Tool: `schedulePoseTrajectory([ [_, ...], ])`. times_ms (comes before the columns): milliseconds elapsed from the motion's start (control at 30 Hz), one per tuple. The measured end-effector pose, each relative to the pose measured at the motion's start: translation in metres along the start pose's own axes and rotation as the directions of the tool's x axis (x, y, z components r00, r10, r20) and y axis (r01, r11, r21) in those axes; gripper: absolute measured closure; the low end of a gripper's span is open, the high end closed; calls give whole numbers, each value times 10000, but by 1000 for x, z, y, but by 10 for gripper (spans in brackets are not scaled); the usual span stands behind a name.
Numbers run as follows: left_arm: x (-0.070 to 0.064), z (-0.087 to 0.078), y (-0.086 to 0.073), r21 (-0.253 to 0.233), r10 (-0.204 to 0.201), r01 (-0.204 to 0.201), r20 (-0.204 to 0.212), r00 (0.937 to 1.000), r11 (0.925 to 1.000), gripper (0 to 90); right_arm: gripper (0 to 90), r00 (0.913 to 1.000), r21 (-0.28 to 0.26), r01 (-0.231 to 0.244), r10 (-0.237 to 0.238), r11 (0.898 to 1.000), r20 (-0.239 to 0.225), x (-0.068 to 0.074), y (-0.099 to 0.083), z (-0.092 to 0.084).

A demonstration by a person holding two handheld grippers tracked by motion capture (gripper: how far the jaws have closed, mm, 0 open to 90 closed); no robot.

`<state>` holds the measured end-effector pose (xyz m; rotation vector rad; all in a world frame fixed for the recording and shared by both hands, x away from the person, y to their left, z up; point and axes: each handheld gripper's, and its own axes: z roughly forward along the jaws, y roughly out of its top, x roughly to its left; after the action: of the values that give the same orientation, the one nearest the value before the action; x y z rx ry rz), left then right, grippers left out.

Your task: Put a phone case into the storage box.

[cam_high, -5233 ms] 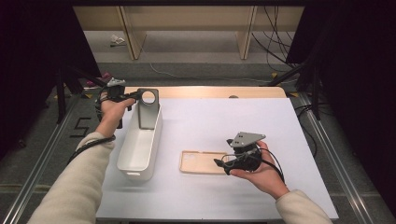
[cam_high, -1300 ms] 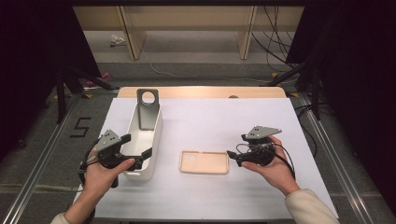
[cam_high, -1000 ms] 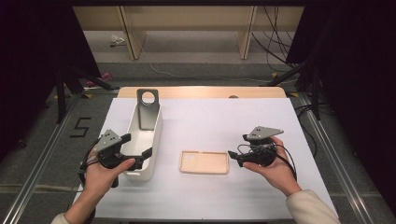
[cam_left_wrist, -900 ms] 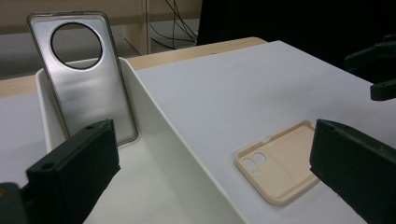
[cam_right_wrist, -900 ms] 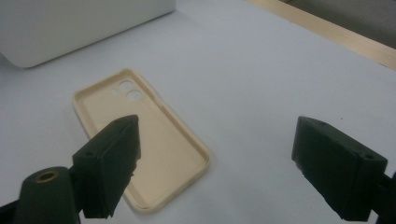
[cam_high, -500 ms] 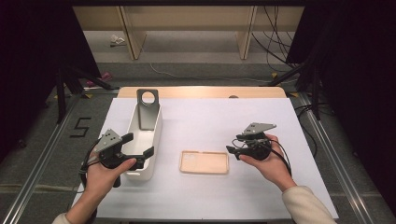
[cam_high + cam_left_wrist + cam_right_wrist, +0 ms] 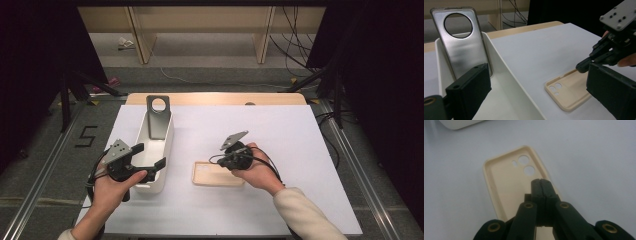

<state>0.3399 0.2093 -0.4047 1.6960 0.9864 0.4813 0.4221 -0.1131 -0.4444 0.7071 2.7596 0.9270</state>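
The right gripper (image 7: pixel 540 181) is covering the near end of the cream phone case (image 7: pixel 506 182), so whether its pressed-together jaws are pinching the case's rim or just hovering over it is hard to make out. The case is lying open side up on the white table (image 7: pixel 280 130), just right of the white bin (image 7: pixel 155 150), with bare table spreading beyond it. The left gripper (image 7: pixel 150 156) is sitting released at the bin's near end, jaws spread wide. A silver phone case (image 7: pixel 464 42) is leaning upright against the bin's far wall.
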Motion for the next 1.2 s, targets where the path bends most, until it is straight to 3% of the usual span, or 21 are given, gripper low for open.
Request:
schedulePoseTrajectory([
  [200,-1,0,0,-10,24,-24,7,10000,10000,52,900,9994,492,338,-333,9982,-104,10,18,29],
  [400,0,0,0,7,6,-6,15,10000,10000,53,900,9997,716,248,-247,9971,-19,12,23,42],
  [867,-2,1,-1,49,67,-67,52,10000,10000,56,900,9995,850,52,-78,9964,306,8,26,51],
  [1200,-3,1,-1,47,92,-93,92,9999,9999,60,900,9966,922,-511,447,9944,698,-1,25,53],
])
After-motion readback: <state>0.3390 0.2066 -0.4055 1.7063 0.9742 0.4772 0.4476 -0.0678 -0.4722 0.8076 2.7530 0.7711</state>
